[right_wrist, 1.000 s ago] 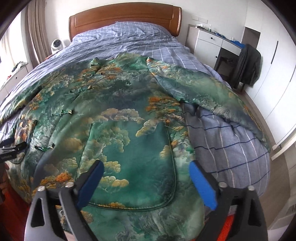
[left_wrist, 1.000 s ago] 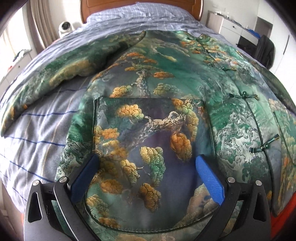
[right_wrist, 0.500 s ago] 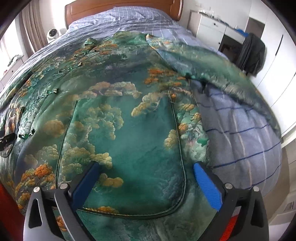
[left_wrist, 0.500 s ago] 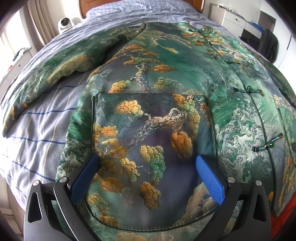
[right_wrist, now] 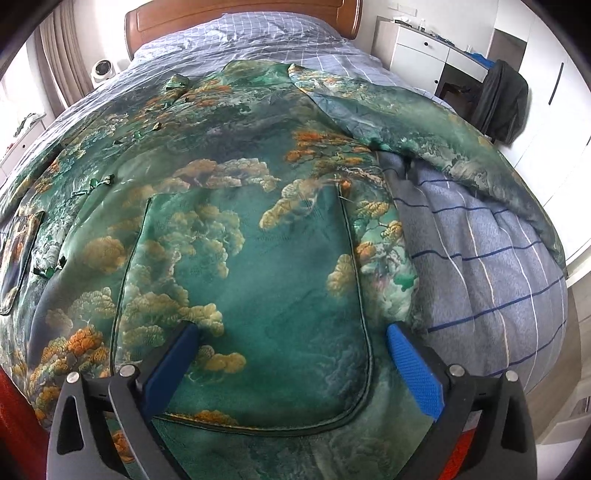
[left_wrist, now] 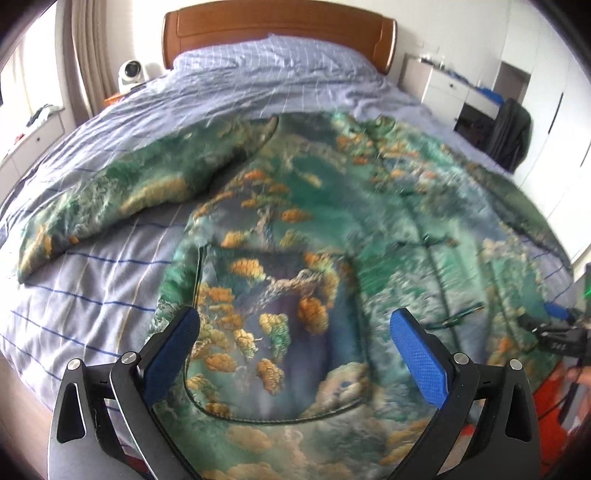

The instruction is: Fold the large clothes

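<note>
A large green brocade jacket with orange and gold pine and cloud print lies spread front-up on the bed, both sleeves stretched outward. My left gripper hovers open over the jacket's left patch pocket, nothing between its blue pads. My right gripper hovers open over the right patch pocket near the hem. In the left wrist view the right gripper shows at the far right edge. Frog-button closures run down the jacket's middle.
The bed carries a grey-blue checked duvet and has a wooden headboard. A white fan stands at the left. White drawers and a dark garment on a chair stand at the right.
Both grippers pulled back and tilted up, so more of the bed and headboard shows. The left wrist view is blurred by motion. The jacket lies as before, and both grippers stay open.
</note>
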{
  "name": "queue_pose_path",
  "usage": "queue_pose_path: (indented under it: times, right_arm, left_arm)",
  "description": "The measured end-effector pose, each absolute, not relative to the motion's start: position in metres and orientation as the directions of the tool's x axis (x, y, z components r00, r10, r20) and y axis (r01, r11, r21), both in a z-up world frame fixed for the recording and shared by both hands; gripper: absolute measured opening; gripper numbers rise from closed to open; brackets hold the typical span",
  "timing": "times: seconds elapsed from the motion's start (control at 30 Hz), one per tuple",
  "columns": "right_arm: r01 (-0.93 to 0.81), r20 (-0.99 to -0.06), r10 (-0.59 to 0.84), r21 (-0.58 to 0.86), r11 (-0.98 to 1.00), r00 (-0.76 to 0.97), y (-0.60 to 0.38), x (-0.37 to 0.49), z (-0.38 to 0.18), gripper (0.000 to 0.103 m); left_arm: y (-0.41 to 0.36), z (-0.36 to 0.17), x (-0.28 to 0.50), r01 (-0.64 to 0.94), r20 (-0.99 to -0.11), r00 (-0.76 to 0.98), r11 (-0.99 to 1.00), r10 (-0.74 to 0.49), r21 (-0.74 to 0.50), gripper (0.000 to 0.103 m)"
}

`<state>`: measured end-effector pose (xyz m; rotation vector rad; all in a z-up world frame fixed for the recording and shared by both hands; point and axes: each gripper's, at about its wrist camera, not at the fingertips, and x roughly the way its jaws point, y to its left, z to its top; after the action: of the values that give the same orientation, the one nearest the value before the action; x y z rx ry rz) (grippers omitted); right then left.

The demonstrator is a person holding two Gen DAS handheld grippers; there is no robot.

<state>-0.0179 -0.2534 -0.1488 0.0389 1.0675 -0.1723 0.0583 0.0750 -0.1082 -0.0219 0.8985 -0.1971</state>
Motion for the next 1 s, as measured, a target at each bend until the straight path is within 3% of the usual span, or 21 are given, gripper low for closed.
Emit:
queue_pose_path:
  times: [0.37,0.77,1.0]
  right_arm:
    - [0.172,-0.854,-0.138,-0.058,0.983,0.501,-0.252,-0.023,-0.150,0.103]
    - [0.160,-0.833,-0.110,-0.026,0.987,0.541,-0.255,-0.027,-0.141,0.103]
    - [0.200,-0.724,-0.161,-0.033,0.979,0.671,-0.276,-0.050,-0.089,0.103]
  left_arm:
    - [0.076,-0.097,0.052,0.139,-0.762,0.616,0.980,-0.200,-0.146,0.103]
    - [0.074,-0.076,0.043,0.145,-0.720,0.675,0.986,-0.162,-0.086,0.103]
    - [0.080,-0.067,0.041,0.139,-0.694,0.702,0.987,-0.158,-0.083,0.103]
